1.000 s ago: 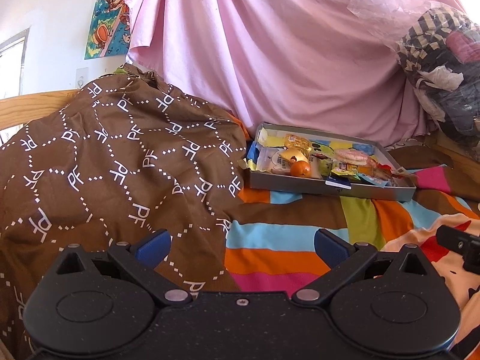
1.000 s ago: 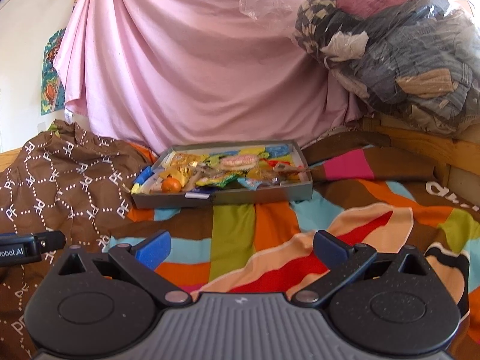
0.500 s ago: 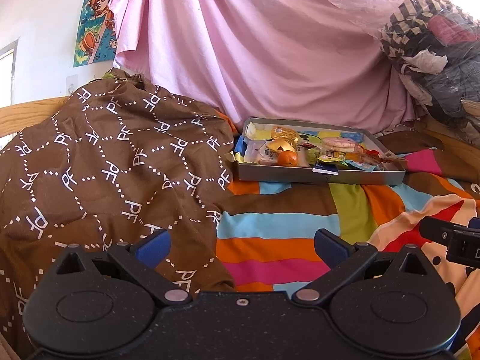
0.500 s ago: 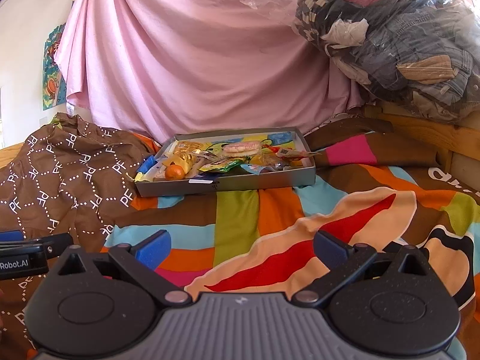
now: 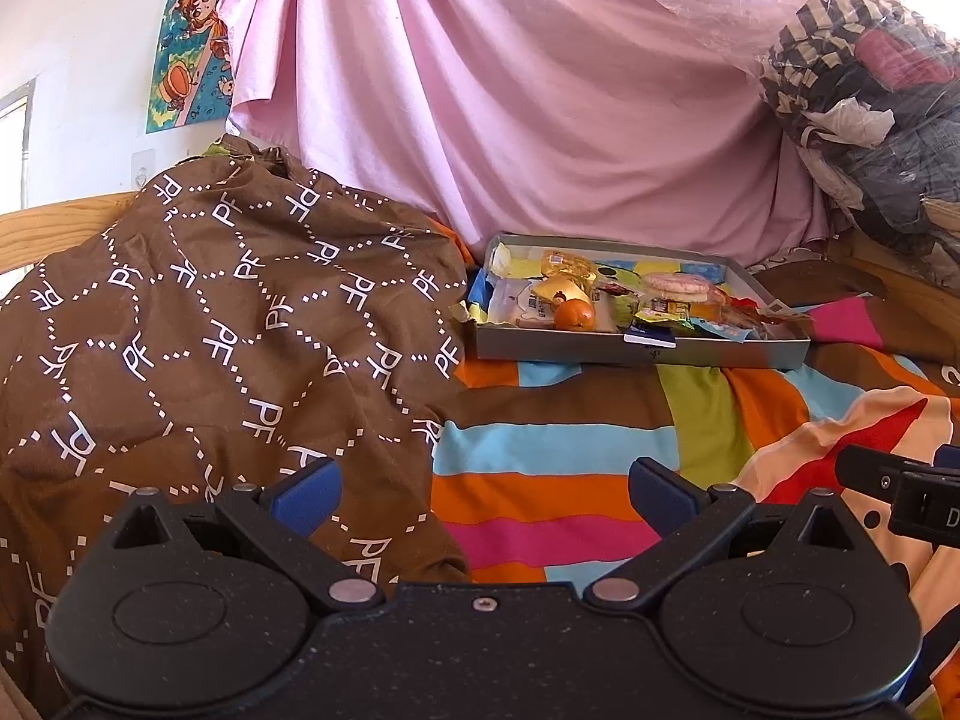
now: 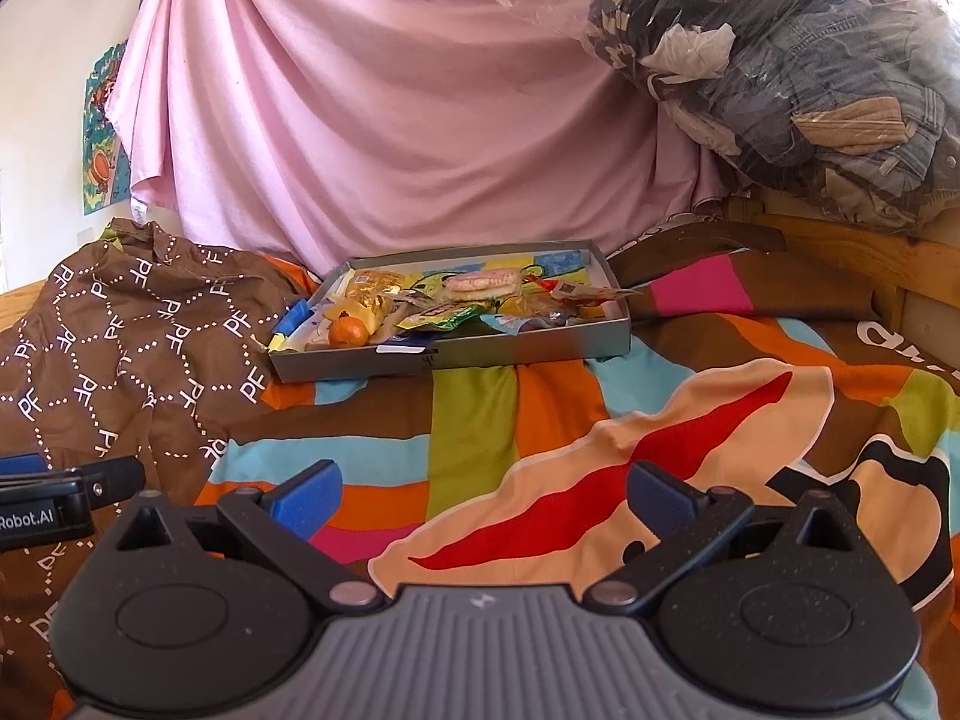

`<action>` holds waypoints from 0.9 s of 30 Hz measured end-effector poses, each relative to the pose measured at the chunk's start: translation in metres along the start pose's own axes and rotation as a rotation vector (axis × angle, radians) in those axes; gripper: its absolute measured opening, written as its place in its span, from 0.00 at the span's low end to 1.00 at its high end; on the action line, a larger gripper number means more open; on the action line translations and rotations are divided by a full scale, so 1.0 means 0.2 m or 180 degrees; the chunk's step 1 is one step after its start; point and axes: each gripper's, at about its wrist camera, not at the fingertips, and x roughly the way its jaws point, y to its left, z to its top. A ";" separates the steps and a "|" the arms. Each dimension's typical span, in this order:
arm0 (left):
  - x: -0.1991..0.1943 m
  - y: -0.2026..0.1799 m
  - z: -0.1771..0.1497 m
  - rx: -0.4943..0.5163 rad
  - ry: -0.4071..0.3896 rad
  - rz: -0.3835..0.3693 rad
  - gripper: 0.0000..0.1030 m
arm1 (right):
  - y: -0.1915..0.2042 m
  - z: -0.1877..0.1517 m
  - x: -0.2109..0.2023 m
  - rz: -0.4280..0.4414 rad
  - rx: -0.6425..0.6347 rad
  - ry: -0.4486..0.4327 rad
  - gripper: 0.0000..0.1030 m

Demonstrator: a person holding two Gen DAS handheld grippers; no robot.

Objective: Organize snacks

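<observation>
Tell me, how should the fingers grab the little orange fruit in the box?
Probably from above, one finger on each side of the orange fruit's round middle. It sits just behind the tray's near wall with wrappers close around it, so a low frontal approach looks blocked.

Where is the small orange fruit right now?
The orange fruit lies in the grey tray, near its front-left corner in both wrist views, beside a yellow wrapper and close to the brown patterned cloth.
</observation>
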 end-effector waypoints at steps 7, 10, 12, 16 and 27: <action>0.01 0.00 -0.01 0.0008 0.0009 0.0000 0.99 | 0.00 0.00 0.00 -0.0004 0.0004 0.0005 1.00; 0.00 0.00 -0.01 0.0009 0.0009 0.0000 0.99 | 0.00 0.00 0.00 -0.0010 0.0011 0.0011 1.00; 0.00 0.00 -0.01 0.0011 0.0006 0.0001 0.99 | 0.00 0.00 0.00 -0.0010 0.0011 0.0013 1.00; 0.00 0.00 -0.01 0.0015 0.0008 -0.0002 0.99 | 0.00 0.00 0.00 -0.0011 0.0012 0.0017 1.00; 0.00 0.00 -0.01 0.0024 0.0006 -0.0005 0.99 | 0.00 -0.01 0.00 -0.0011 0.0012 0.0032 1.00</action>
